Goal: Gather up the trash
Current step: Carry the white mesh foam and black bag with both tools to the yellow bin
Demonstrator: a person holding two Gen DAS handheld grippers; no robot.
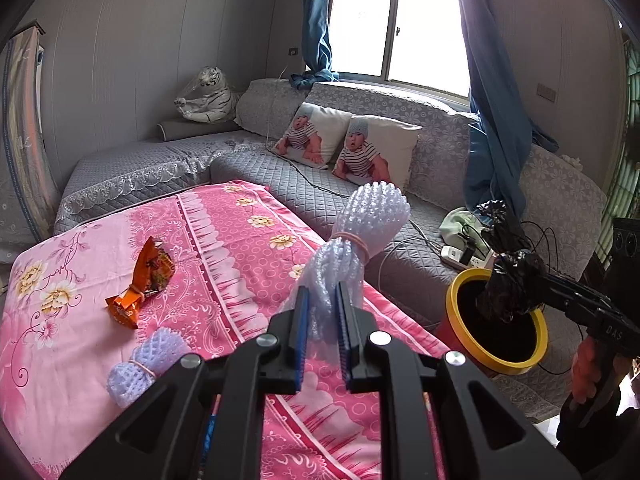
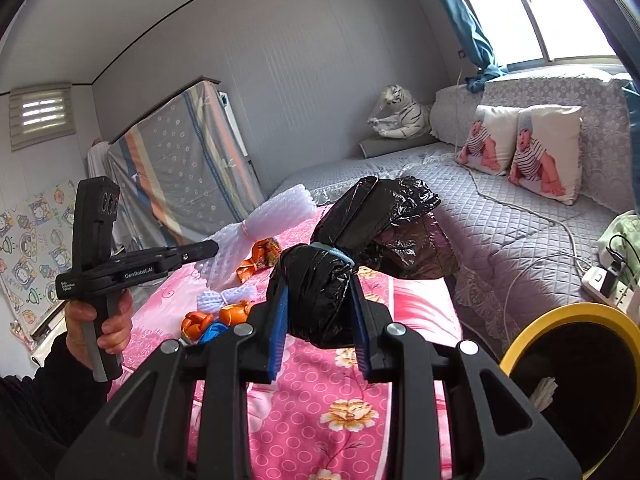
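My left gripper (image 1: 323, 312) is shut on a white foam net bundle (image 1: 360, 232) tied with a rubber band, held above the pink table cloth (image 1: 248, 248). My right gripper (image 2: 320, 312) is shut on a black plastic bag (image 2: 360, 248) tied with a blue band; in the left wrist view the bag (image 1: 508, 280) hangs over the yellow-rimmed bin (image 1: 464, 332). The bin (image 2: 532, 324) shows at lower right in the right wrist view. On the cloth lie an orange wrapper (image 1: 144, 280) and a second foam net (image 1: 144, 364). The left gripper (image 2: 212, 250) also shows with its foam net (image 2: 256, 232).
Orange and blue wrappers (image 2: 216, 320) lie on the cloth near the small foam net (image 2: 228, 298). A grey sofa (image 1: 320, 176) with two baby-print cushions (image 1: 352, 144) runs behind. A power strip with cables (image 1: 468, 256) lies on the sofa beside the bin. A toy tiger (image 1: 208, 96) sits in the corner.
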